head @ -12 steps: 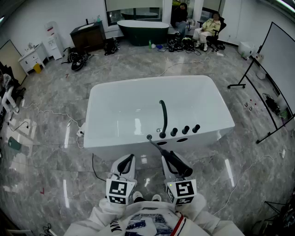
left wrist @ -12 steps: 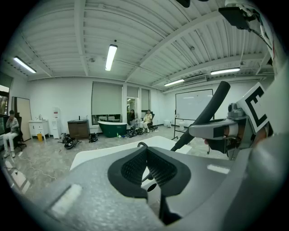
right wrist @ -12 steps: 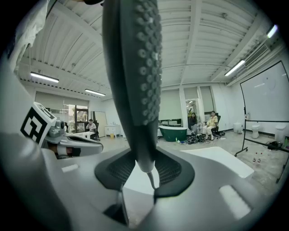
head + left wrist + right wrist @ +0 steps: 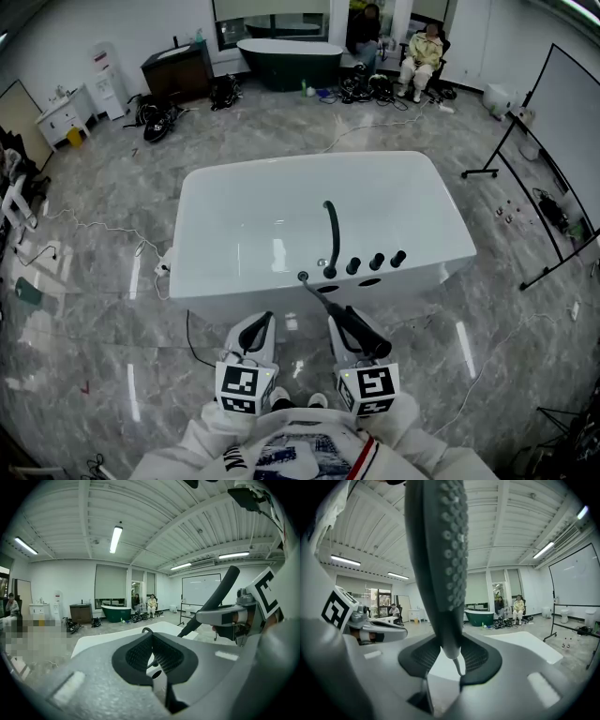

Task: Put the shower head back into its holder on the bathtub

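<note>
The white bathtub (image 4: 234, 202) lies ahead, with a black curved spout (image 4: 331, 234) and black knobs (image 4: 377, 263) on its near rim. A thin hose runs from a small fitting (image 4: 303, 278) on that rim to the dark shower head (image 4: 367, 339). My right gripper (image 4: 339, 326) is shut on the shower head's handle. In the right gripper view the shower head (image 4: 440, 573) stands upright between the pads of that gripper (image 4: 451, 656), nozzles facing right. My left gripper (image 4: 261, 323) hangs beside it, short of the tub. Its pads (image 4: 140, 656) meet at the tips with nothing between them.
A dark green tub (image 4: 289, 58), a dark cabinet (image 4: 180, 70) and seated people (image 4: 422, 52) are at the far wall. Cables (image 4: 94, 234) trail over the grey floor left of the tub. A whiteboard stand (image 4: 553, 169) is at the right.
</note>
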Available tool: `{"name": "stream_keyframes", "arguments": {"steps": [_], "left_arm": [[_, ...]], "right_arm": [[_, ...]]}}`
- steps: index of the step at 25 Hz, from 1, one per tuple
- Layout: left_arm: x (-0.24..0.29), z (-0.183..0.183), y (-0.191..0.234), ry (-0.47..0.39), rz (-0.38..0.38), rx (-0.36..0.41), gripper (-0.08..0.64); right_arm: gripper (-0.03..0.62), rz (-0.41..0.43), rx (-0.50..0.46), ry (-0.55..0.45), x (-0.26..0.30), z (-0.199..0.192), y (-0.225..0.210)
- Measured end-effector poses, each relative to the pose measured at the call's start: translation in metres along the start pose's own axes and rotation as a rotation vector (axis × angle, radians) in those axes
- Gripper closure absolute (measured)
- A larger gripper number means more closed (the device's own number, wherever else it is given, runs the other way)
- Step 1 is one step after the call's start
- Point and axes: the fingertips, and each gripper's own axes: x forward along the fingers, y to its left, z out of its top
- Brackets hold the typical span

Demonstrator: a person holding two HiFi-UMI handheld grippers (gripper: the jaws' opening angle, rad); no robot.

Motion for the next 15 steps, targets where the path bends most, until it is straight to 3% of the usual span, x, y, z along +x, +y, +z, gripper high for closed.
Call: {"name": "stream_keyframes", "arguments": {"steps": [15], "left_arm": [[-0.012,-0.005,0.017,-0.007,-0.033,-0.009,0.560]], "right_arm": [[0.454,-0.037,-0.009,0.000,0.001,0.001,0.021]]}}
